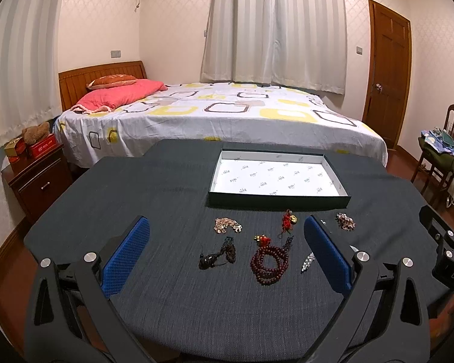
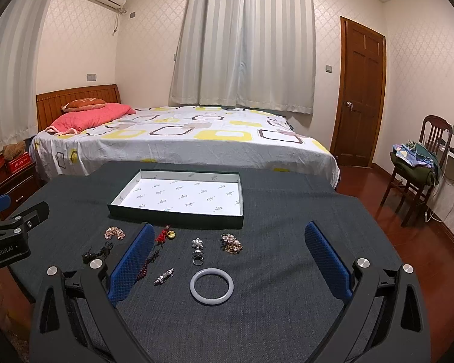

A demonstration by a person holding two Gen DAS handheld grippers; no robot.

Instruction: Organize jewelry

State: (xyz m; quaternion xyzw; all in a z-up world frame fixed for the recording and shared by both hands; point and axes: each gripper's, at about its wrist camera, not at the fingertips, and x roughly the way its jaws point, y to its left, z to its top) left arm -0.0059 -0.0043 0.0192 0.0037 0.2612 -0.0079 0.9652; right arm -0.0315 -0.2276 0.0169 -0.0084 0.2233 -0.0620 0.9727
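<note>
Jewelry lies on a dark cloth table before an open white-lined box. In the left wrist view: a dark red bead string, a black bead piece, a pinkish chain, a red tassel charm, a sparkly clip and a brooch. In the right wrist view: a white bangle, a ring, a flower piece, the brooch and the clip. My left gripper and right gripper are open and empty above the pieces.
The table ends just before a bed. A nightstand stands at the left. A chair with clothes and a door are at the right. Each gripper shows at the edge of the other's view.
</note>
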